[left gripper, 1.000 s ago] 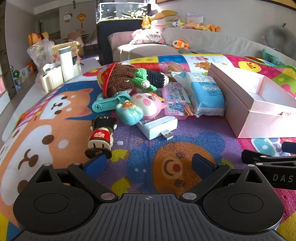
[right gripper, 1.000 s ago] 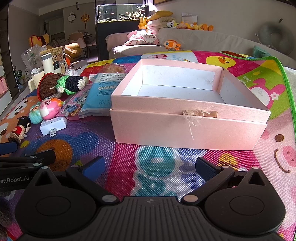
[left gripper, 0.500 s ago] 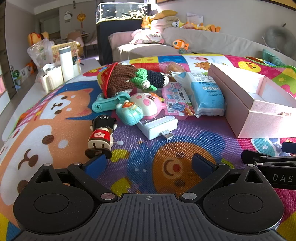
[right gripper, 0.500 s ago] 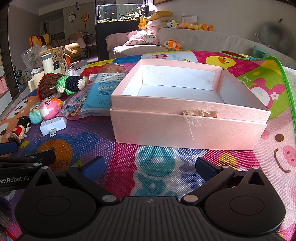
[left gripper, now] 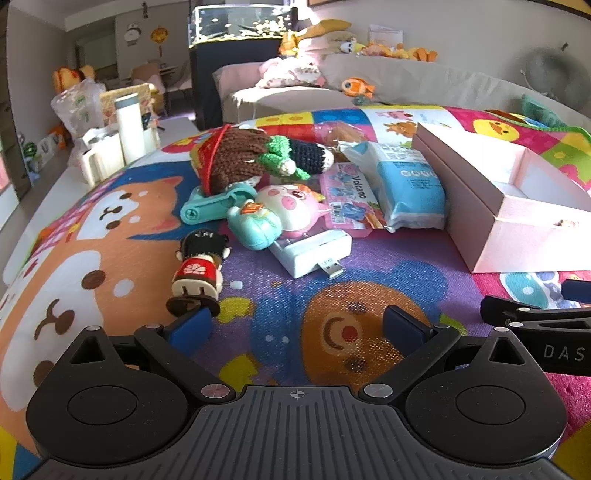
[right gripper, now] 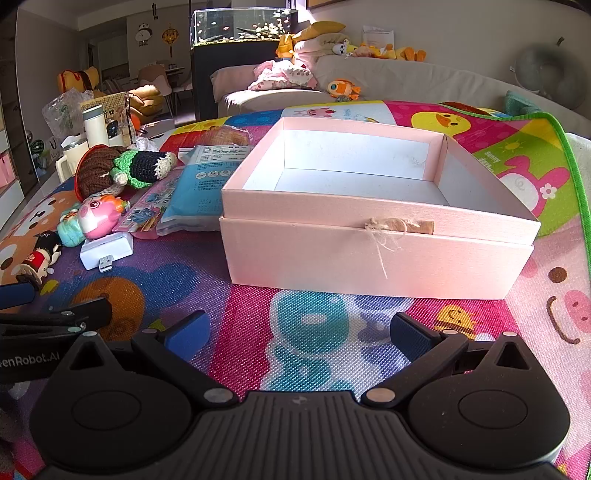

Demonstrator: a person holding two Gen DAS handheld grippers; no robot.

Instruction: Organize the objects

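Note:
An open, empty pink box point(right gripper: 380, 254) stands on the colourful mat in front of my right gripper point(right gripper: 299, 332), which is open and empty. The box also shows at the right of the left wrist view point(left gripper: 517, 218). My left gripper point(left gripper: 295, 326) is open and empty. Ahead of it lie a small wind-up doll point(left gripper: 199, 266), a white USB adapter point(left gripper: 314, 251), a pink pig toy point(left gripper: 295, 210), a teal toy point(left gripper: 253, 225), a knitted doll point(left gripper: 255, 158), a pink packet point(left gripper: 347, 203) and a blue tissue pack point(left gripper: 406, 184).
A white bottle point(left gripper: 129, 127) and white containers stand at the mat's far left edge. A sofa with plush toys point(left gripper: 351, 88) and a fish tank point(left gripper: 240, 22) lie behind. The right gripper's side point(left gripper: 535, 328) shows at the right of the left wrist view.

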